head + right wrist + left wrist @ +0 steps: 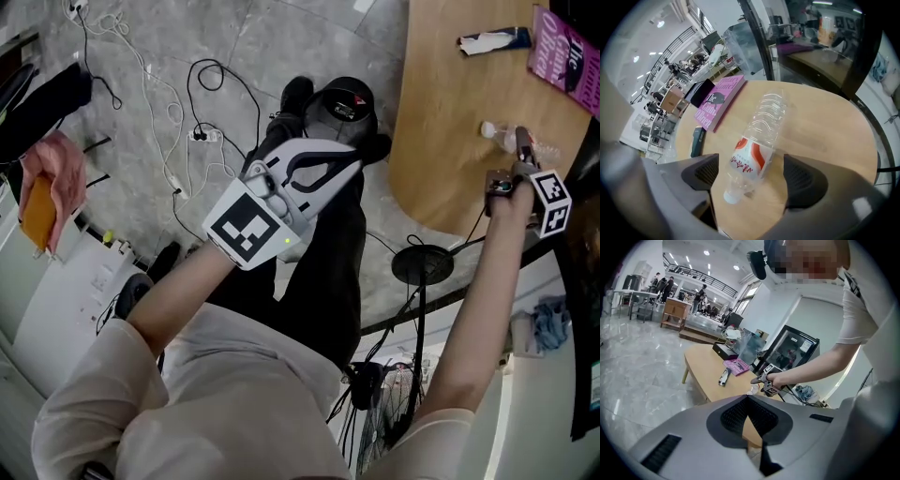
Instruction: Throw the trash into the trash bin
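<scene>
A clear plastic bottle (757, 140) with a red-and-white label lies on its side on the round wooden table (825, 126), its cap toward me. My right gripper (750, 173) is open over it, a jaw on each side and the pads clear of the plastic. The head view shows that gripper (522, 142) at the bottle (497, 131) near the table's edge. My left gripper (352, 161) hangs shut and empty above the floor, close over a black round bin (345, 105). Its pads (740, 416) meet with nothing between them.
A pink book (567, 47) and a squeezed tube (492, 40) lie farther back on the table (450, 112). Cables and a power strip (202, 136) trail over the grey floor. A black round stand base (422, 265) sits by the table's near edge.
</scene>
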Available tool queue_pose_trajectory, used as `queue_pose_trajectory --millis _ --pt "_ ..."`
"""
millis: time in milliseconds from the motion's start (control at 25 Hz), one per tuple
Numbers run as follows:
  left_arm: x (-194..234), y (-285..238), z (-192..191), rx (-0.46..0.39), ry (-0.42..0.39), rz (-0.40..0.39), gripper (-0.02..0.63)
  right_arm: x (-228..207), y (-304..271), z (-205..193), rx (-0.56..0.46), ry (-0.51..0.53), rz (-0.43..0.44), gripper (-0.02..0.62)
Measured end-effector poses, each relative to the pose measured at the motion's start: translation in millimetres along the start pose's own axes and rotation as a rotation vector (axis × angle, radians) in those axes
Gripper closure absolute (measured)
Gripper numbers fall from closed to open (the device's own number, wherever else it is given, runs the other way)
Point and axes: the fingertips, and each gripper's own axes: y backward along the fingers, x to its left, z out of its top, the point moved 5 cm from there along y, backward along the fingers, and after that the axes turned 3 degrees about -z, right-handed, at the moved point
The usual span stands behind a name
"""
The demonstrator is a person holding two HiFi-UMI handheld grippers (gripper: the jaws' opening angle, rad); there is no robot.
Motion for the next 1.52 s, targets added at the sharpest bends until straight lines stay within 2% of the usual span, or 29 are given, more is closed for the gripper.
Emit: queue_pose_trajectory --millis 280,320,360,520,880,1520 --pt "13 -3 -21 0.01 0.035 0.003 0.6 -2 -27 4 0.013 -0.063 -0.068 0.157" --pt "15 -4 -23 0.012 0.039 0.004 0.6 -2 -28 4 0.015 -0.079 -0.069 0.203" --pt "17 -5 -25 0.013 0.043 0.004 0.6 -1 -29 4 0.01 -0.086 -0.066 0.22" --pt "24 -5 -30 0.012 0.043 0.009 0.6 4 -25 0 -0.014 -0.032 -0.048 0.256" --pt "30 4 -38 0.036 0.021 0.009 0.6 6 -5 -40 0.042 0.063 0.053 0.268" --pt "37 35 -74 0.051 0.008 0.002 0.6 32 44 -157 0.18 0.275 0.252 0.273"
